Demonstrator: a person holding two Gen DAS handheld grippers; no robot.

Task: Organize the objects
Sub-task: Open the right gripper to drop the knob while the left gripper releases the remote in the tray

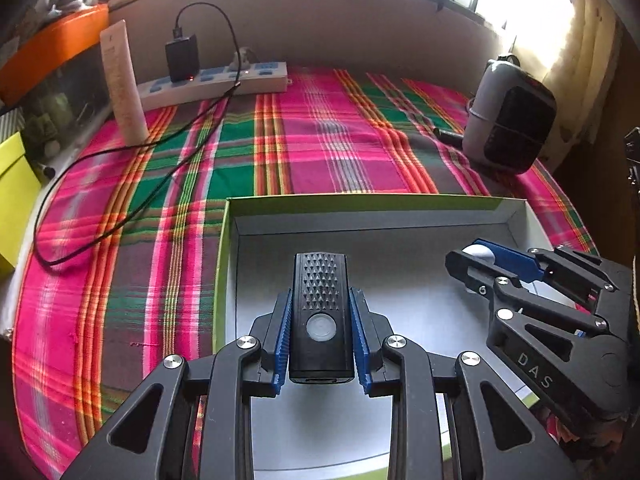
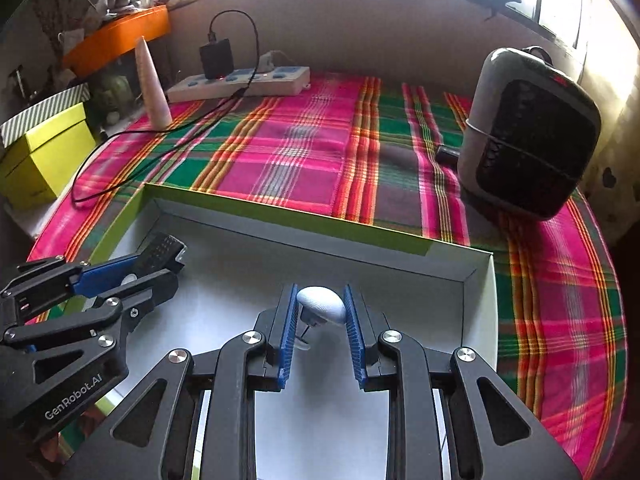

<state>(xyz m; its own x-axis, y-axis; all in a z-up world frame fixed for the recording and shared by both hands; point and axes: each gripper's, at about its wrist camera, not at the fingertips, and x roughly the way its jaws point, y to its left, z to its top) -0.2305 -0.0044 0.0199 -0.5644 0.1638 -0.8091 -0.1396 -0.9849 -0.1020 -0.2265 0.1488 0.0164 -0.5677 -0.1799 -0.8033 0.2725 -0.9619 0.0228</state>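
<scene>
- Left tool (image 1: 320,316): blue pads clamped on both long sides of a small black flashlight-like device (image 1: 321,312). It has a studded grip panel and a round translucent button on its upper face.
- The device is held above the white floor of an open shallow box (image 1: 420,204) with green outer walls. Whether it touches the floor cannot be told.
- Right tool (image 2: 320,312): pads clamped on a small white egg-shaped object (image 2: 322,304), which has a thin dark stem on its underside. It is also held over the box (image 2: 460,276) interior.
- Both tools are over the same box, side by side and apart. In the right wrist view the left tool (image 2: 160,264) shows at the left edge with the black device (image 2: 162,250) between its pads.
- The box sits on a desk covered with a pink-green plaid cloth (image 1: 320,140).
- Far edge of the desk: white power strip (image 1: 216,82) with a black adapter (image 1: 182,58) plugged in; a black cable (image 1: 132,148) trails across the cloth.
- A pale tube (image 1: 124,80) stands upright just beside the strip.
- Right side: grey-and-black heater-like appliance (image 2: 528,132) standing on the cloth, well apart from the box.
- Left margin: yellow-green box (image 2: 44,160) and orange tray (image 2: 120,36), off the cloth.
</scene>
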